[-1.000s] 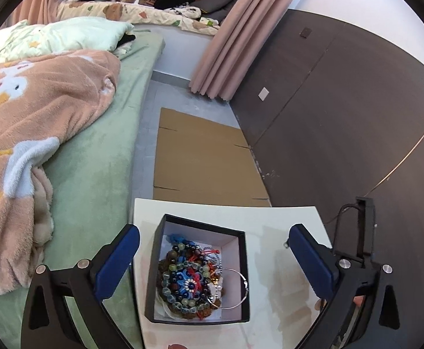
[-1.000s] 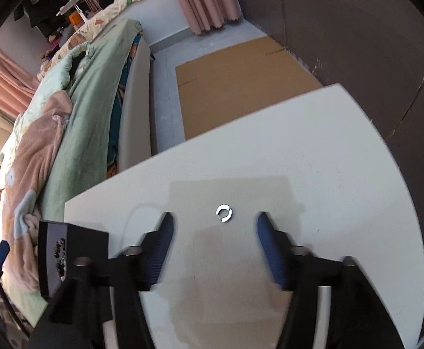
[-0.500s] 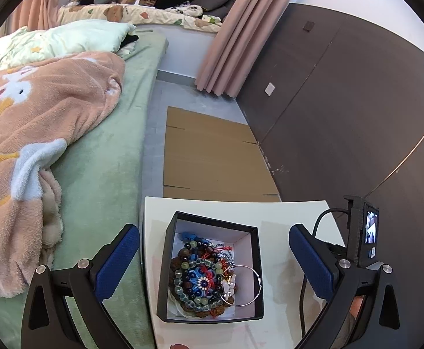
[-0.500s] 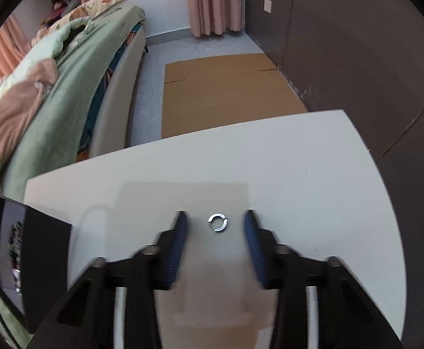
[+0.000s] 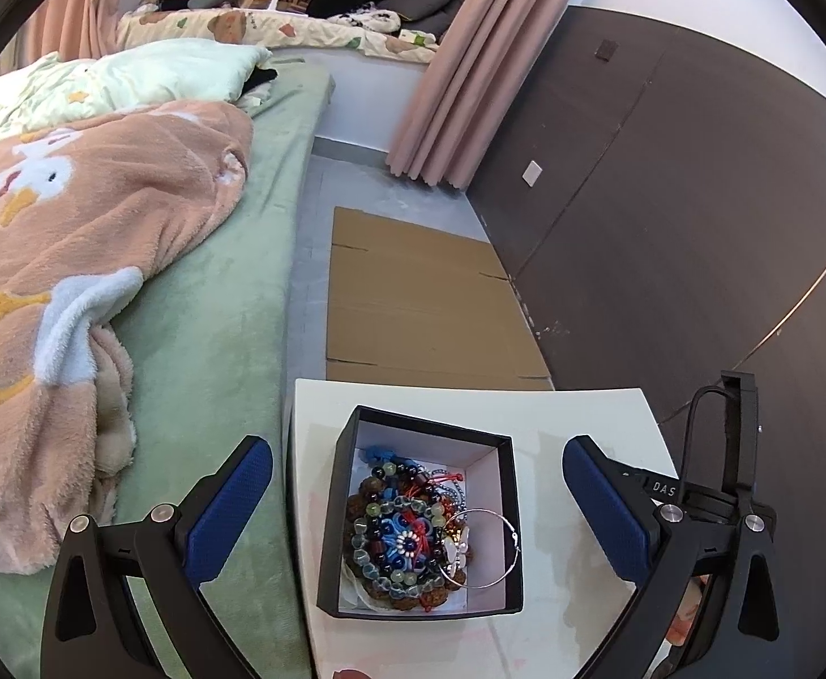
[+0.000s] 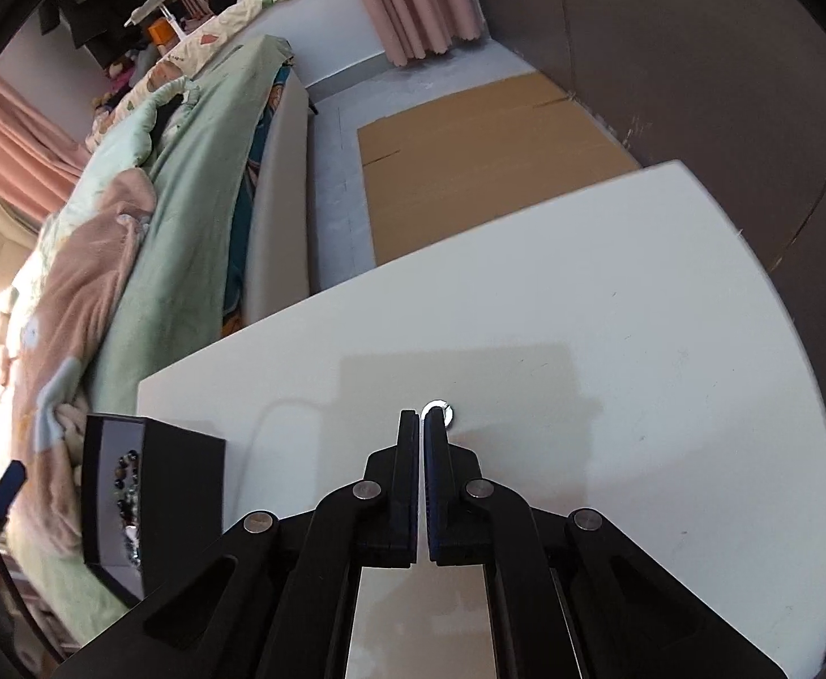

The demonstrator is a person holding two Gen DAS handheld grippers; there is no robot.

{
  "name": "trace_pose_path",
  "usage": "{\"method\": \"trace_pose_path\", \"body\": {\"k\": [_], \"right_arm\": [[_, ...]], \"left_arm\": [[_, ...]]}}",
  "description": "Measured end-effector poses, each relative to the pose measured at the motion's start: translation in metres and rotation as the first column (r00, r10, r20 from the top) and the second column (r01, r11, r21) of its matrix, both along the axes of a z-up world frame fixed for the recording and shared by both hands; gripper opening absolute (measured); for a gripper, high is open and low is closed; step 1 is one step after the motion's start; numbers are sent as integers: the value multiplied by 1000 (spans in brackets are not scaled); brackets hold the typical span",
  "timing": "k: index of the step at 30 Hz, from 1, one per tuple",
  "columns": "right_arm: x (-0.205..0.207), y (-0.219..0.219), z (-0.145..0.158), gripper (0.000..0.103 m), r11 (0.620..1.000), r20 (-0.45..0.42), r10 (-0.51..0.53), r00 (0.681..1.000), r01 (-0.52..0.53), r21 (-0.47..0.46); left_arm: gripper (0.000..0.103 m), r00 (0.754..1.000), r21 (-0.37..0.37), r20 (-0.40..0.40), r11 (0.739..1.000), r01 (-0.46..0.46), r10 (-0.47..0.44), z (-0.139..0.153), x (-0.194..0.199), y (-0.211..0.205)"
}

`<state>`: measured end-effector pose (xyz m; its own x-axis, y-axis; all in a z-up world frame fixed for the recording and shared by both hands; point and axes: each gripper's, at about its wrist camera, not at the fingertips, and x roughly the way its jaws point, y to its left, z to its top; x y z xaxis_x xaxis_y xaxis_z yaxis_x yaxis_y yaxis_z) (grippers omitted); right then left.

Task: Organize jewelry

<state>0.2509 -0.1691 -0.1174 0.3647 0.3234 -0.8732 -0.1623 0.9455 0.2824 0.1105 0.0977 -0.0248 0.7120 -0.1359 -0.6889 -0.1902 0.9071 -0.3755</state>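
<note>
A black jewelry box (image 5: 506,515) with a white inside holds beaded bracelets (image 5: 398,537) and a thin silver bangle (image 5: 483,549). My left gripper (image 5: 413,495) hangs open above it, its blue pads to either side of the box. The box also shows in the right wrist view (image 6: 180,486) at lower left. My right gripper (image 6: 421,416) has its jaws closed together on the white table (image 6: 582,311). A small open silver ring (image 6: 437,411) lies at the right fingertip; whether it is pinched, I cannot tell.
A bed with a green sheet (image 5: 214,294) and a peach blanket (image 5: 61,260) runs along the table's left side. Flat cardboard (image 5: 418,305) lies on the floor beyond the table. A dark wall panel (image 5: 667,226) stands to the right.
My right gripper has closed from wide open to shut, its tips moving up to the small silver ring. My left gripper has stayed open above the box, the view shifting slightly.
</note>
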Motion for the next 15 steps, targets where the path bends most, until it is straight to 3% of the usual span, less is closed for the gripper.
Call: {"method": "trace_pose_path", "body": {"k": [2, 4, 5, 6, 8, 13, 15], "right_arm": [[0, 3, 6, 3, 998, 35, -7, 999, 9, -60], [3, 3, 6, 6, 998, 24, -11, 1000, 13, -64], [4, 2, 5, 21, 999, 16, -14, 1000, 15, -45], [5, 1, 4, 54, 999, 13, -17, 1000, 17, -33], [8, 0, 0, 86, 1000, 4, -17, 1000, 18, -17], [13, 2, -2, 84, 999, 17, -30, 999, 30, -38], [14, 7, -5, 65, 997, 19, -21, 1000, 23, -78]], "left_arm": [[102, 1000, -1, 2, 1000, -1, 1, 0, 0, 1], [102, 1000, 1, 4, 1000, 0, 0, 0, 1, 2], [102, 1000, 0, 4, 1000, -1, 1, 0, 1, 2], [102, 1000, -2, 4, 1000, -1, 1, 0, 1, 3], [102, 1000, -7, 3, 1000, -2, 2, -1, 2, 4], [102, 1000, -12, 4, 1000, 0, 0, -1, 2, 6], [102, 1000, -13, 2, 1000, 0, 0, -1, 2, 6]]}}
